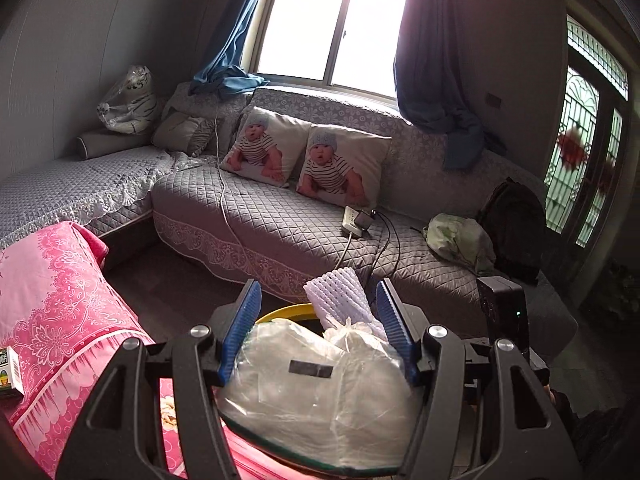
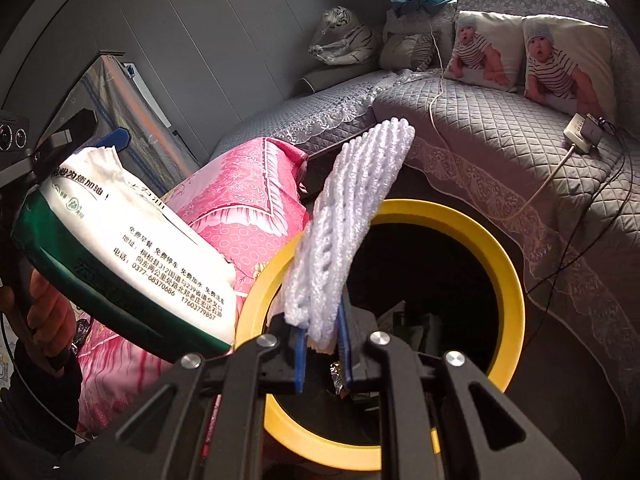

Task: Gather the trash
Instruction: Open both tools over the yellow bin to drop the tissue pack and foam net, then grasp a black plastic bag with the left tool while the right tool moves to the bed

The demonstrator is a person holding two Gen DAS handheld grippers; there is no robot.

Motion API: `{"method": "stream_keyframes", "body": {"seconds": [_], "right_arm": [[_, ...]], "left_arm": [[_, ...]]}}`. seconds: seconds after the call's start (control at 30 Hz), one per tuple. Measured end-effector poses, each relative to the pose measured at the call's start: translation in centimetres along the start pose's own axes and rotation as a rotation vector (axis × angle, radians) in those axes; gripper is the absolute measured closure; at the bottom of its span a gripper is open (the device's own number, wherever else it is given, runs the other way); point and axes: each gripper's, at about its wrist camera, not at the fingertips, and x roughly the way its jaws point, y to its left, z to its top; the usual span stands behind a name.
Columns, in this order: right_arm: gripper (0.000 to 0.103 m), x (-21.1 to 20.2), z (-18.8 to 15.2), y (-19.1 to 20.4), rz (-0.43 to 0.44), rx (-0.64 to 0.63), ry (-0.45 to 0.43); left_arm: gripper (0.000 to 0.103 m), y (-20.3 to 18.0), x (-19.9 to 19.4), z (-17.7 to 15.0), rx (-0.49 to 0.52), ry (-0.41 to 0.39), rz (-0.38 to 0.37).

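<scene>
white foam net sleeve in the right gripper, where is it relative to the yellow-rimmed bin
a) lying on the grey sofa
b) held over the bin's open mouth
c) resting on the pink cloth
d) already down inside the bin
b: the right gripper is shut on the white foam net sleeve, which stands up above the yellow-rimmed bin.

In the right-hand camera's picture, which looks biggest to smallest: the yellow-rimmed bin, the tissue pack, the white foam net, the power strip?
1. Yellow-rimmed bin
2. Tissue pack, enlarged by nearness to the lens
3. White foam net
4. Power strip, small and far off on the sofa
</scene>
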Motion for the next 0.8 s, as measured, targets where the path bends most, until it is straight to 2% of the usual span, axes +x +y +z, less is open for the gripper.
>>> {"method": "stream_keyframes", "body": {"seconds": [0.27, 0.37, 0.4, 0.43, 0.47, 0.5, 0.53, 0.6, 0.73, 0.8], "right_arm": [[0.09, 1.4, -1.0, -2.4, -0.05, 0.051, 0.029], [0.085, 1.2, -0.8, -3.4, -0.081, 0.073, 0.014], [0.079, 1.0, -0.8, -3.6, -0.094, 0.08, 0.006], [0.065, 0.7, -0.7, -3.9, -0.102, 0.09, -0.003], [0.057, 0.5, -0.7, -4.2, -0.106, 0.104, -0.011], [0.048, 0.2, -0.6, -4.6, -0.107, 0.117, -0.021], [0.047, 0.0, -0.6, -4.8, -0.11, 0.125, -0.031], [0.047, -0.5, -0.5, -5.0, -0.11, 0.126, -0.041], [0.046, -1.0, -0.3, -4.8, -0.098, 0.135, -0.052], [0.045, -1.0, -0.1, -4.5, -0.089, 0.133, -0.053]], "left_arm": [[0.046, -1.0, 4.2, -0.8, 0.014, 0.047, 0.042], [0.045, -1.0, 5.3, -1.1, 0.001, 0.059, 0.049], [0.043, -1.0, 5.6, -1.3, -0.003, 0.062, 0.051], [0.041, -1.2, 5.8, -1.4, -0.006, 0.065, 0.054], [0.036, -1.1, 6.0, -1.6, -0.013, 0.068, 0.056], [0.035, -1.1, 6.0, -1.8, -0.023, 0.065, 0.058], [0.035, -0.9, 5.9, -1.8, -0.031, 0.061, 0.059], [0.023, -0.4, 5.7, -1.9, -0.046, 0.053, 0.076], [0.011, 1.0, 4.5, -2.1, -0.093, 0.024, 0.116], [0.009, 1.9, 3.4, -2.3, -0.125, -0.002, 0.149]]}}
